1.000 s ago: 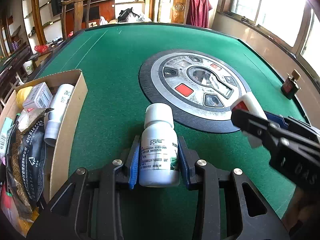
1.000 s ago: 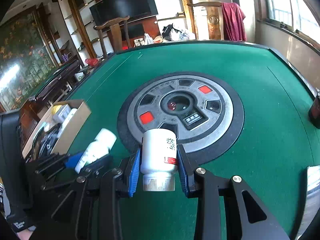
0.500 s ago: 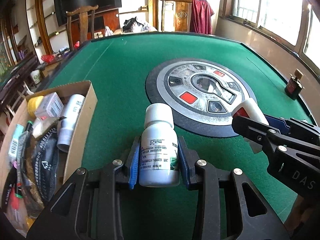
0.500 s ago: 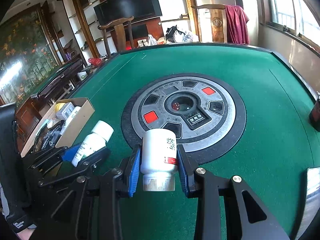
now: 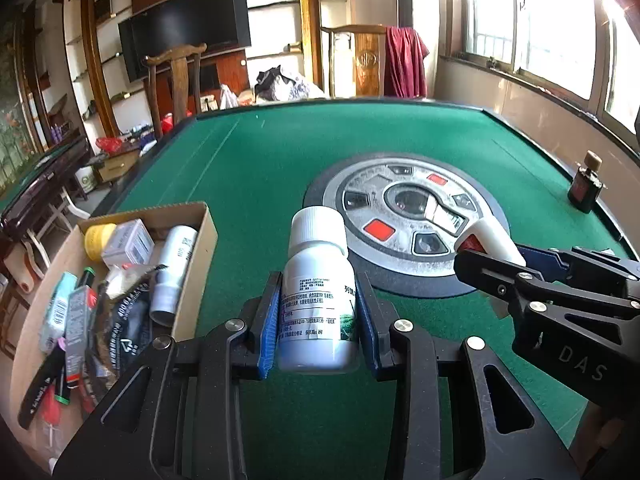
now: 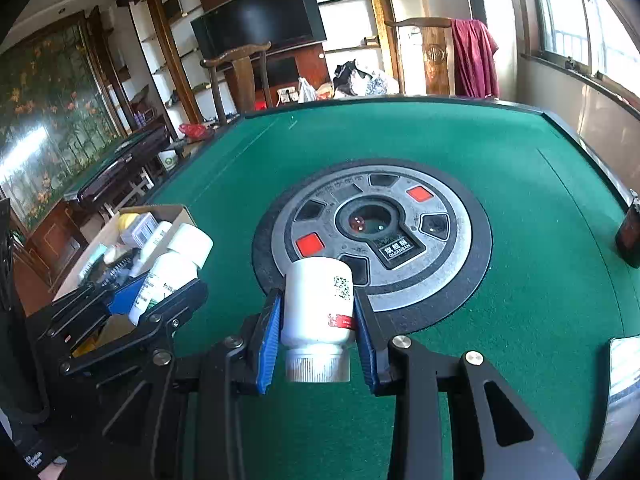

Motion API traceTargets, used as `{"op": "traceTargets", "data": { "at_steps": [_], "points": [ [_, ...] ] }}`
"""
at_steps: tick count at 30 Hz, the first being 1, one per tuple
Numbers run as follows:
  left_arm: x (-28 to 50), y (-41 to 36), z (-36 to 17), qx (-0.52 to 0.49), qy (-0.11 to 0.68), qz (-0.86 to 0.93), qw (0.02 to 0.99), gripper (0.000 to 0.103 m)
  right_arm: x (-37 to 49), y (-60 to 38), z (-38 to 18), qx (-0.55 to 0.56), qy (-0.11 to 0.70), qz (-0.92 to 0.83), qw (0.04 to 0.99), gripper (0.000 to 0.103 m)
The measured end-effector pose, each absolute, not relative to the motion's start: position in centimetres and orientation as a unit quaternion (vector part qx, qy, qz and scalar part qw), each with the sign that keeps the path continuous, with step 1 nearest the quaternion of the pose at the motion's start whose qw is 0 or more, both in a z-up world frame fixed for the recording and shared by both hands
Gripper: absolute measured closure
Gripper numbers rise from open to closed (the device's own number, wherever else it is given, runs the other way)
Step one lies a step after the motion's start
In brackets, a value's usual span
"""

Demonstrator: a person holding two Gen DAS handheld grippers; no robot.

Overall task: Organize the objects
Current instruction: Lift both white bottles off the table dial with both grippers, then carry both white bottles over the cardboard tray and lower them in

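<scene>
Left gripper (image 5: 316,320), pads clamping upright white bottle (image 5: 318,292), now higher beside cardboard box (image 5: 202,264); right gripper (image 6: 316,334) unmoved, gripping inverted bottle (image 6: 318,304).

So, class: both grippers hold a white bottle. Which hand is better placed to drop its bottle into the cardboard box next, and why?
Left. The left gripper and its white bottle sit right beside the cardboard box; the right gripper is farther away over the green table.
</scene>
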State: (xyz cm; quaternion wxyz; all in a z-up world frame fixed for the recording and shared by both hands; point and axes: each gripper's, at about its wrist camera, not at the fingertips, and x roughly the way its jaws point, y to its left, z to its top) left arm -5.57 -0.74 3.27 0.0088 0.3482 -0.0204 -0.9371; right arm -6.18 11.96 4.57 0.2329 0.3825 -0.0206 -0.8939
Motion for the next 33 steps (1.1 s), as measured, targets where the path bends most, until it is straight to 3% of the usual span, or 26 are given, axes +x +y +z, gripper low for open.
{"op": "traceTargets", "data": {
  "at_steps": [13, 23, 33],
  "points": [
    [2.3, -6.7, 7.1, 0.305, 0.036, -0.951, 0.025, 0.069, -2.8, 7.5, 6.6, 0.361, -0.042, -0.884, 0.293, 0.069],
    [7.0, -17.1, 5.7, 0.338, 0.098, -0.93, 0.105, 0.069, 2.6, -3.2, 6.8, 0.353, 0.024, -0.846, 0.399, 0.069],
    [7.2, -20.9, 3.6, 0.344, 0.128, -0.92, 0.139, 0.071, 3.0, -9.4, 4.3, 0.363, 0.084, -0.838, 0.398, 0.069]
  ]
}}
